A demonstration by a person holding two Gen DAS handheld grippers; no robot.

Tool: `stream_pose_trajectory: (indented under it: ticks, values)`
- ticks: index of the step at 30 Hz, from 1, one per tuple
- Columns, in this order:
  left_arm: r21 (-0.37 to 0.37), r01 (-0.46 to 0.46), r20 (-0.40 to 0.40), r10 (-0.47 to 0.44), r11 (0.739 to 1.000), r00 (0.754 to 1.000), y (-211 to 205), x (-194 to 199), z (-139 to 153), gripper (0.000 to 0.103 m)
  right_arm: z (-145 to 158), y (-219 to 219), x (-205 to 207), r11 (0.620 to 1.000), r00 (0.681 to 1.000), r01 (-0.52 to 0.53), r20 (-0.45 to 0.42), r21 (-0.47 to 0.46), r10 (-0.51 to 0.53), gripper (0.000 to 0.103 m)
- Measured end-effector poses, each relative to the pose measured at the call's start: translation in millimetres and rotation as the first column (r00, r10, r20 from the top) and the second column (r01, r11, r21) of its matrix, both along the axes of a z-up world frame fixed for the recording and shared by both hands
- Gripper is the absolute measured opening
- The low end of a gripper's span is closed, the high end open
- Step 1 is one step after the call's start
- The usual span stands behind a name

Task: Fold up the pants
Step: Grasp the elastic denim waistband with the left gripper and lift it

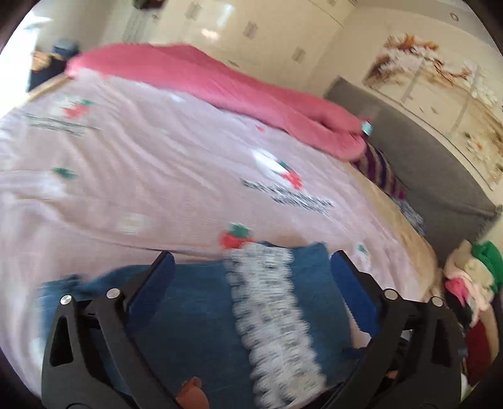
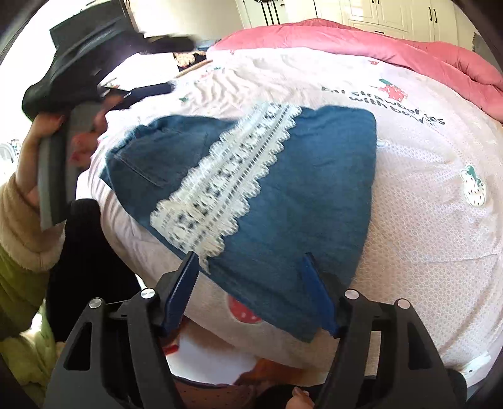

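In the left wrist view, your left tongs (image 1: 251, 267) sit nearest the lens, spread wide, with nothing pinched; the denim pants (image 1: 195, 314) lie below and between the blue pads (image 1: 157, 283), apart from them. The white lace stripe (image 1: 270, 308) runs up the cloth toward the far edge. The picture is smeared, so fine contact is hard to judge, but the jaws look clear of the fabric, which suggests a fold has been laid and let go. Beyond lies the pale strawberry-print bedsheet (image 1: 125, 157), a pink quilt (image 1: 220, 85) bunched along the far side, a grey headboard (image 1: 424, 176) and cream wardrobes (image 1: 235, 25).

In the right wrist view, your right tongs (image 2: 251, 277) hang open over the near end of the pants (image 2: 314, 188), one pad (image 2: 317, 292) over denim, the other pad (image 2: 182, 289) at its edge, neither squeezing. The garment rests flat on the bed, folded into a compact wedge, the lace stripe (image 2: 226, 176) running diagonally across it. Your left hand (image 2: 44, 151) holds its tool raised at the left, clear of the cloth. The sheet (image 2: 424, 220) is lightly wrinkled.
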State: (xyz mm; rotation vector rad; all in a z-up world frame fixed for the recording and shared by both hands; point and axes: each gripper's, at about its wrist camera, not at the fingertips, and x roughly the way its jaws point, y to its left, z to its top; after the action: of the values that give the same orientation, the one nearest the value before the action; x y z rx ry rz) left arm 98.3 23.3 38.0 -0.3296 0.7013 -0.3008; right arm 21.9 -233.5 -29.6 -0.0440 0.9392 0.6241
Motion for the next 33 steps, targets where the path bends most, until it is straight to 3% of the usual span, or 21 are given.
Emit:
stream_pose_trajectory:
  ticks: [3, 7, 10, 14, 18, 22, 24, 27, 33]
  values:
    - [0.055, -0.103, 0.027, 0.101, 0.993, 0.994, 29, -26, 6, 0.093, 11, 9, 0, 1.0, 1.0, -0.009, 0.019, 0.009, 0.009, 0.076]
    - [0.108, -0.249, 0.033, 0.247, 0.962, 0.968, 75, -56, 6, 0.093, 26, 24, 3, 1.0, 0.998, -0.028, 0.052, 0.008, 0.027, 0.085]
    - [0.121, -0.304, 0.017, 0.305, 0.945, 0.952, 98, -75, 3, 0.093, 35, 41, 8, 0.999, 0.997, -0.045, 0.068, -0.002, 0.045, 0.087]
    - [0.173, -0.319, -0.009, 0.325, 0.932, 0.946, 107, -97, -10, 0.093, 49, 68, 17, 0.997, 0.991, -0.079, 0.105, -0.024, 0.081, 0.092]
    - [0.181, -0.263, -0.05, 0.276, 0.948, 0.96, 97, -107, -27, 0.093, 61, 101, 42, 0.993, 0.987, -0.108, 0.115, -0.055, 0.114, 0.093]
    - [0.086, -0.175, -0.118, 0.185, 0.981, 0.976, 89, -104, -46, 0.093, 68, 126, 69, 0.99, 0.986, -0.132, 0.092, -0.039, 0.136, 0.093]
    - [0.02, -0.173, -0.151, 0.174, 0.985, 0.973, 89, -102, -57, 0.093, 69, 141, 86, 0.988, 0.986, -0.149, 0.066, -0.035, 0.151, 0.094]
    - [0.023, -0.19, -0.174, 0.191, 0.982, 0.966, 87, -98, -67, 0.093, 66, 162, 108, 0.984, 0.984, -0.173, 0.027, -0.042, 0.175, 0.094]
    - [-0.058, -0.204, -0.186, 0.19, 0.977, 0.964, 88, -92, -80, 0.093, 49, 205, 139, 0.968, 0.97, -0.241, -0.047, -0.066, 0.239, 0.094]
